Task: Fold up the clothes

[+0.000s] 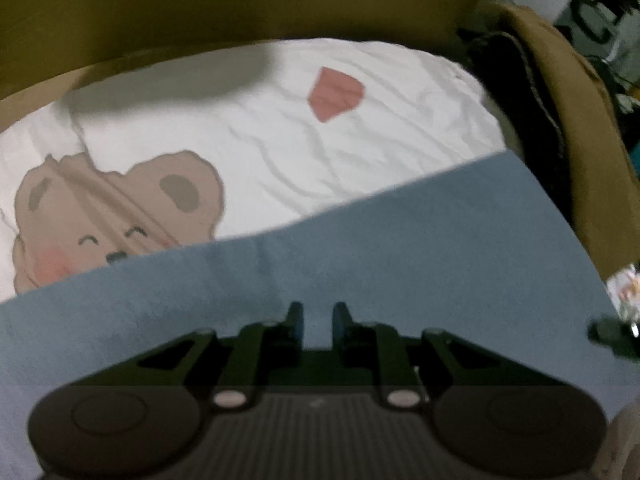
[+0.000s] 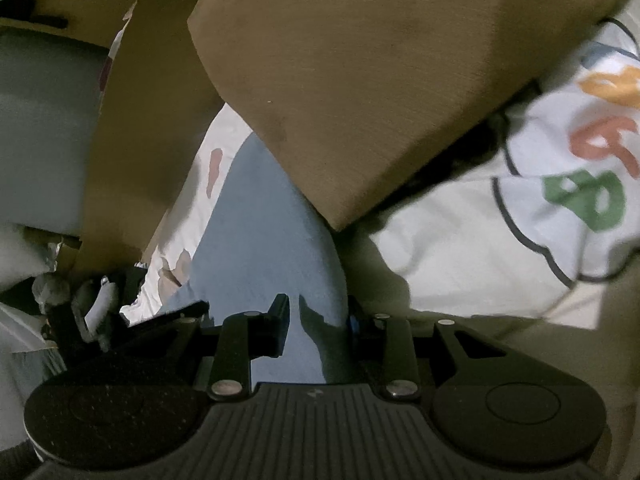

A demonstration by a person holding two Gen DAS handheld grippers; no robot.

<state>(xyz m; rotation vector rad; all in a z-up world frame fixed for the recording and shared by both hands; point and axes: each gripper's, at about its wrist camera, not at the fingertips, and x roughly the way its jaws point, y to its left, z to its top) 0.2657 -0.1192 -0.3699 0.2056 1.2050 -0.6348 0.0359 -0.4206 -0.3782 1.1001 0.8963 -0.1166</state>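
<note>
Dim room, cardboard box walls (image 1: 240,4) behind the work surface, a heap of brown and dark clothes (image 1: 560,120) off to the right. Left wrist view: a white bear-print garment (image 1: 280,140) lies spread and creased inside the box, bear face at left, a pink patch (image 1: 336,94) further back. Over its near part lies a blue garment (image 1: 400,248), flat, its far edge a straight line rising from lower left to upper right; so its long run goes across the view, not away from it. The left gripper (image 1: 318,316) sits low over this blue cloth, jaws a narrow gap apart with blue showing between them; whether they pinch a layer I cannot tell. Right wrist view: a cardboard flap (image 2: 380,80) fills the upper middle, another panel (image 2: 148,140) stands left, a white garment with coloured letters (image 2: 540,200) lies right. The blue garment (image 2: 260,240) runs straight away from the right gripper (image 2: 318,320) as a narrowing band, its rounded edge curving right. Cloth passes between the jaws, which stand partly apart; a grip looks likely but is not settled. Judgement: both grippers are at the blue garment's near side, the left facing its far edge, the right at a rounded end. This fits either a fold being drawn over or a folded piece being laid down.
</note>
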